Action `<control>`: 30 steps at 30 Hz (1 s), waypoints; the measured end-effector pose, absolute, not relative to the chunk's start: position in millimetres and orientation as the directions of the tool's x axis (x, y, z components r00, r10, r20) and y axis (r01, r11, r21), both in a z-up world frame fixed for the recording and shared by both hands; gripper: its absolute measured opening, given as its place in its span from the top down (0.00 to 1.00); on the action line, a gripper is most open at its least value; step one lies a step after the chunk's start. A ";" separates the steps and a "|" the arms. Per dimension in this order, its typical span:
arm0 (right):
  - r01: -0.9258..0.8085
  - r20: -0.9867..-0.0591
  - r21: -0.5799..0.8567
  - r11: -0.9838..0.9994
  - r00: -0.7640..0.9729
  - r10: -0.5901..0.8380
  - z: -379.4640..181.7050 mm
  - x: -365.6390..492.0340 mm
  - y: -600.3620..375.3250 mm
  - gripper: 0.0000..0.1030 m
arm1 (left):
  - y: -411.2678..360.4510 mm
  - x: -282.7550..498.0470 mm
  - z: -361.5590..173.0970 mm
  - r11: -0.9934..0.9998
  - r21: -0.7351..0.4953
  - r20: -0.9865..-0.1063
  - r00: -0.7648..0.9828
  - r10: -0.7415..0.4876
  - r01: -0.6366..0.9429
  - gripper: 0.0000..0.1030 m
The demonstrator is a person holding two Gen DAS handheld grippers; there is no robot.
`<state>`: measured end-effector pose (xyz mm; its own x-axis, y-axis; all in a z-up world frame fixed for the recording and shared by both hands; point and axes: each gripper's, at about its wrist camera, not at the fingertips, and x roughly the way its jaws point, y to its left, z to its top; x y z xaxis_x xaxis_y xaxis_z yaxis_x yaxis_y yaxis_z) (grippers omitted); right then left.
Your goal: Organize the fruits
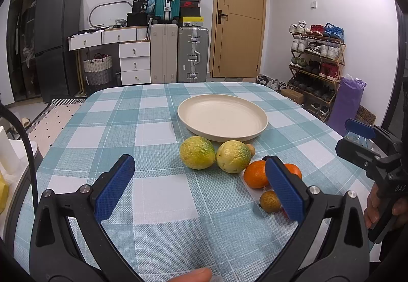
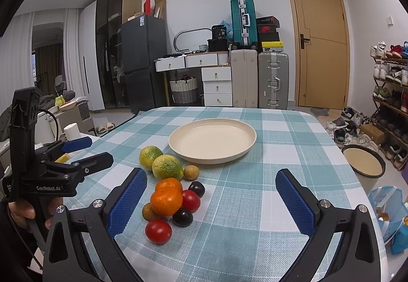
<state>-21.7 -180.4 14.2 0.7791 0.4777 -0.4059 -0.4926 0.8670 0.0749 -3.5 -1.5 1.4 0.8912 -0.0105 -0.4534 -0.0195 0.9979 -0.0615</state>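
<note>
The table, covered in a teal-and-white checked cloth, fills the lower half of both wrist views. On it, toward 12 o'clock from the fruit, sits a round cream plate with nothing in it.

The left gripper hovers above the cloth with its blue-padded fingers spread wide and holding nothing; in the right wrist view it shows at 9 o'clock, beside the fruit. The right gripper hangs likewise with its fingers spread apart and nothing between them; the fruit lies just off its left finger.

The fruit is clustered on the cloth just on the near side of the plate. Two yellow-green citrus fruits lie side by side, touching, closest to the plate's rim. At 6 o'clock from them are two oranges, one behind the other and touching. A red tomato rests against the near orange at 3 o'clock, and a second red tomato lies at the near end of the group. Two dark plums sit at 12 and 6 o'clock of the first tomato. A small brownish-yellow fruit lies between the citrus and the farther plum; another is tucked against the near orange at 8 o'clock.
</note>
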 end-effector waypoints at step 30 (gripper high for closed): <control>-0.492 -0.409 0.087 0.866 0.775 0.481 12.2 -20.3 -180.6 0.00 | -0.9 -3.5 0.9 0.998 -0.062 -0.454 0.891 -0.012 -0.018 0.01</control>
